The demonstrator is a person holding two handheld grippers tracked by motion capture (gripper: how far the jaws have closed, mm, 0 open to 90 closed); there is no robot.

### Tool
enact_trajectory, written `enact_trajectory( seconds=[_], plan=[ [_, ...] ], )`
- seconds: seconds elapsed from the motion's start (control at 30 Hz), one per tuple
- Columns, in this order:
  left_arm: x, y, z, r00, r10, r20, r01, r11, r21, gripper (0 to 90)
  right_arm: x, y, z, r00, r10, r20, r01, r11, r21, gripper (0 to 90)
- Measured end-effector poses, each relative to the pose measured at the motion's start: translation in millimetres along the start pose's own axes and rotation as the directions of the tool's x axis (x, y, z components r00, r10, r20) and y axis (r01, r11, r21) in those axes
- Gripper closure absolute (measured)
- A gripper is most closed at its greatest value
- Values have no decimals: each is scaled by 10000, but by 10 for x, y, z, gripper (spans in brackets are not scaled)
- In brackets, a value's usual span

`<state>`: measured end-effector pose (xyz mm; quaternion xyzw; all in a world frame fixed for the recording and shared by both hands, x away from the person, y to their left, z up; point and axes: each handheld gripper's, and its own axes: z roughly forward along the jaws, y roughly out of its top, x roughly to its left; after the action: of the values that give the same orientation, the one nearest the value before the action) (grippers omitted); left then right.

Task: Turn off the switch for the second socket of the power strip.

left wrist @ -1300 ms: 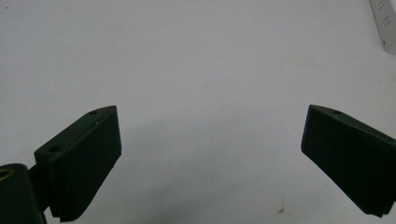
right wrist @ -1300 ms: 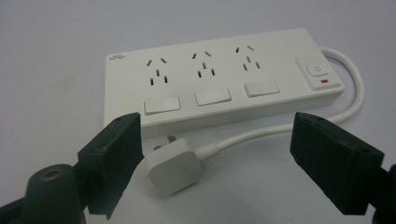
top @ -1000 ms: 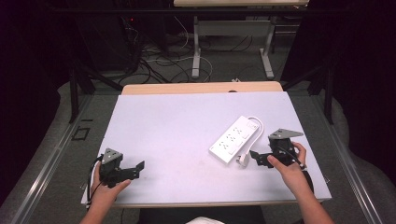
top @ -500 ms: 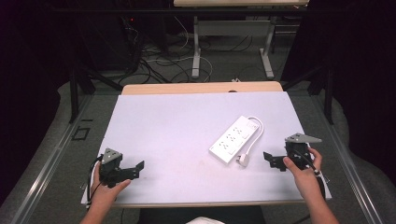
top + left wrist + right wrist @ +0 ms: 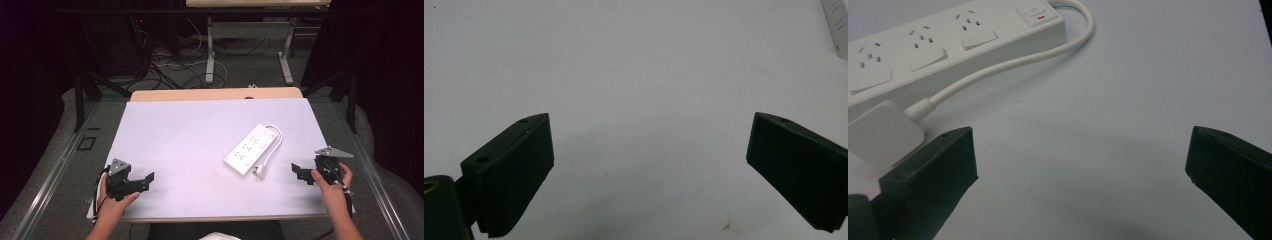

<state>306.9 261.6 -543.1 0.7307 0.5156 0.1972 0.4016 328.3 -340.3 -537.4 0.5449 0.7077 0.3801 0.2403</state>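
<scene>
A white power strip [image 5: 251,149] lies slantwise on the right half of the white table [image 5: 200,125], its cord looping round to a flat white plug [image 5: 260,172] beside it. My right gripper [image 5: 299,173] rests near the right front corner, a short way right of the plug, open with nothing between the jaws. In the right gripper view the strip [image 5: 948,40] and the plug [image 5: 880,132] lie just ahead of the left jaw, with the gripper [image 5: 1080,150] wide open. My left gripper [image 5: 146,182] sits at the front left, open over bare table [image 5: 649,75].
A corner of the strip [image 5: 838,25] shows at the far right edge of the left gripper view. Beyond the table stand desk legs [image 5: 210,50] and loose cables [image 5: 170,65] on the floor. A metal rail [image 5: 55,170] runs along the left side.
My right gripper has drawn back to the right and toward the front edge, away from the power strip's plug. The left gripper has stayed put.
</scene>
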Motion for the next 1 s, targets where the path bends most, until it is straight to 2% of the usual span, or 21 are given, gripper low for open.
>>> enact_trajectory(
  seconds=[0.33, 0.5, 1.0],
  plan=[
    [3, 1, 5, 10000, -10, 11, 10, 10000, 10, 50, -89, -112, 61, 9991, 171, 386, -175, 9998, 104, 0],
    [3, 0, 8, 10000, 29, 4, -29, 10000, 52, 50, -97, -155, 97, 9987, 302, 407, -313, 9992, 266, 18],
    [6, 4, 8, 10000, 63, 43, -63, 10000, 38, 50, -120, -216, 162, 9986, 279, 445, -305, 9979, 579, 36]
  ],
)
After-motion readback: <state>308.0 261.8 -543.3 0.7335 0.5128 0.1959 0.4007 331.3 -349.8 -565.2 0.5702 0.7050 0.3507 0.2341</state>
